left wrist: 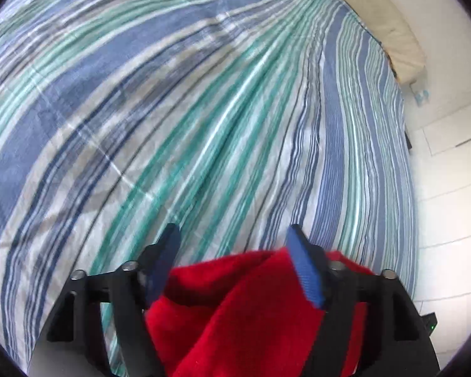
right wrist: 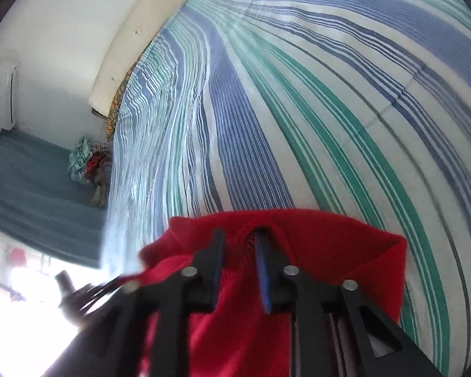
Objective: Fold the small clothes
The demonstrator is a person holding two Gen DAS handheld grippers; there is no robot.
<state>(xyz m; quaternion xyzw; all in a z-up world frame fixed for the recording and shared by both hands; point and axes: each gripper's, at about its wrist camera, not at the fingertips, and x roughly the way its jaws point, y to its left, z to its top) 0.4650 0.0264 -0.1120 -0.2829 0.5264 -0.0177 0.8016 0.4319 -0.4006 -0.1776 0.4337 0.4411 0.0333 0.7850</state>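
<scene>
A red knitted garment (left wrist: 229,308) lies bunched on the striped bed sheet (left wrist: 204,125), right under my left gripper (left wrist: 234,231). That gripper's jaws stand wide apart; the cloth sits low between them and drapes against the right finger without being pinched. In the right wrist view the same red garment (right wrist: 329,245) spreads beneath and ahead of my right gripper (right wrist: 238,234). Its jaws stand a narrow gap apart with red knit showing in the gap, and the pads do not press on it. The sheet (right wrist: 329,94) stretches away beyond.
A cream mattress edge (left wrist: 392,31) borders the sheet, with white floor tiles (left wrist: 449,188) past it. In the right wrist view a pile of clothes (right wrist: 88,160) lies on a teal mat (right wrist: 31,182) beside the bed, below a white wall unit (right wrist: 6,84).
</scene>
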